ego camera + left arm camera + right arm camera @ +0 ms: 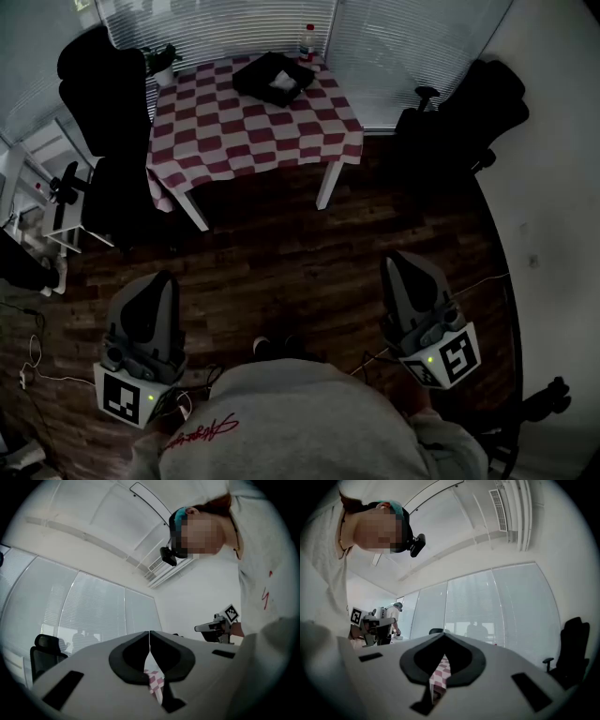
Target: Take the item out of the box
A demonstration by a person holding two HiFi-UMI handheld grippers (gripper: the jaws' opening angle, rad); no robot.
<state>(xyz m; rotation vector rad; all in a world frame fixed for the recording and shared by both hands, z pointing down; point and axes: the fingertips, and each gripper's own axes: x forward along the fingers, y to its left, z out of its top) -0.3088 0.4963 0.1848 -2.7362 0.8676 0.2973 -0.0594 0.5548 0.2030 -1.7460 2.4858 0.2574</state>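
The left gripper [157,281] and right gripper [403,262] hang by the person's sides, jaws shut and empty, seemingly because the box [272,77] on the worktop [234,131] lies well ahead.

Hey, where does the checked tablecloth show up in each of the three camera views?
Head view: tablecloth at upper centre, draped over the table.
Left gripper view: tablecloth is a sliver low at centre, in the gap below the shut jaw tips.
Right gripper view: tablecloth is again a sliver low at centre, below the shut jaw tips.
Shared landmark: the window blinds behind it.
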